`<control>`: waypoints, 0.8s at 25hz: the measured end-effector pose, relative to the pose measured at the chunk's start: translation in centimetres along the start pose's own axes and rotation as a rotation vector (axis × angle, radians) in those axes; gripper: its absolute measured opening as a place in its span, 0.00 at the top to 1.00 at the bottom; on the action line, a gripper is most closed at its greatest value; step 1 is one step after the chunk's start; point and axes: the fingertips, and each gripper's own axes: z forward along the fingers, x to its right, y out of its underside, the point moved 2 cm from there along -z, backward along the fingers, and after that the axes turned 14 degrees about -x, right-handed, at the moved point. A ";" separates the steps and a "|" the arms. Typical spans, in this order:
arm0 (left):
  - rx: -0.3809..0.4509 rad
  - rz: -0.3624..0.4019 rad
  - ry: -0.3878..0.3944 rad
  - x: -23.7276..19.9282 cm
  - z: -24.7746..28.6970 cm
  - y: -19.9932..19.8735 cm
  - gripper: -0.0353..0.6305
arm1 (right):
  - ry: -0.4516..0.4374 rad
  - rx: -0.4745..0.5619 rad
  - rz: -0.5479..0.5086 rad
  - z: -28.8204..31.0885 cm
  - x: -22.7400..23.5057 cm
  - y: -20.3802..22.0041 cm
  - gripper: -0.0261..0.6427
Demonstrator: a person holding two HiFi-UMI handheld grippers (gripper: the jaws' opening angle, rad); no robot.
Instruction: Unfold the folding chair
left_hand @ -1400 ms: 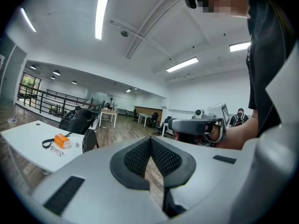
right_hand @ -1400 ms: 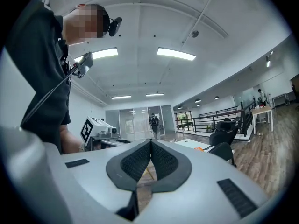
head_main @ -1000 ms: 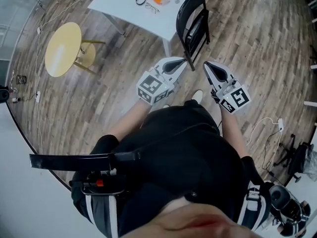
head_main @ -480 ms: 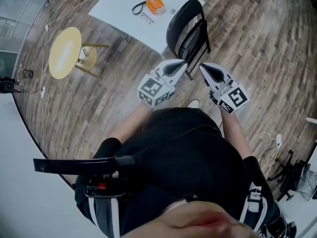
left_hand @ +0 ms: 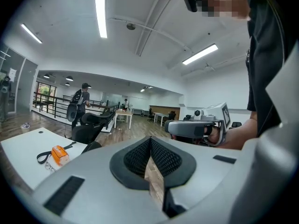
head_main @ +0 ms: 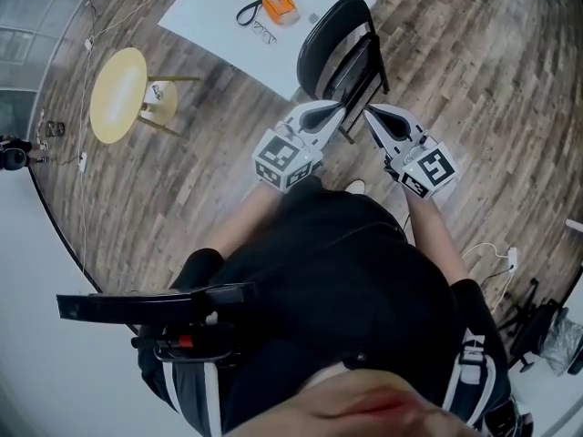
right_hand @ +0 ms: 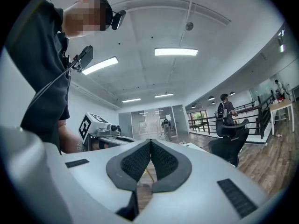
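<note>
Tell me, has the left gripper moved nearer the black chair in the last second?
Yes. In the head view the left gripper has moved forward, closing the gap to the folded chair and the white table corner.

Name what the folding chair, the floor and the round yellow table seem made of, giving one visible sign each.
Folding chair: probably painted metal tube; thin, glossy black frame.
Floor: wood or wood-look planks; staggered grained boards.
Round yellow table: possibly painted wood or laminate; smooth matt top, material unsure.
</note>
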 end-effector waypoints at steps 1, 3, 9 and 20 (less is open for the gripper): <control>-0.002 -0.002 0.002 -0.5 0.3 0.0 0.94 | 0.003 -0.003 0.000 0.4 0.5 0.0 0.95; -0.005 -0.002 0.013 -1.9 0.8 -0.1 0.94 | 0.017 -0.013 0.008 1.4 1.7 0.2 0.95; -0.028 0.003 0.058 -8.0 1.4 0.2 0.94 | 0.089 -0.031 0.042 6.2 4.6 -0.2 0.95; -0.115 0.006 0.097 -19.5 4.6 0.7 0.94 | 0.253 -0.046 0.087 15.3 10.4 -0.8 0.95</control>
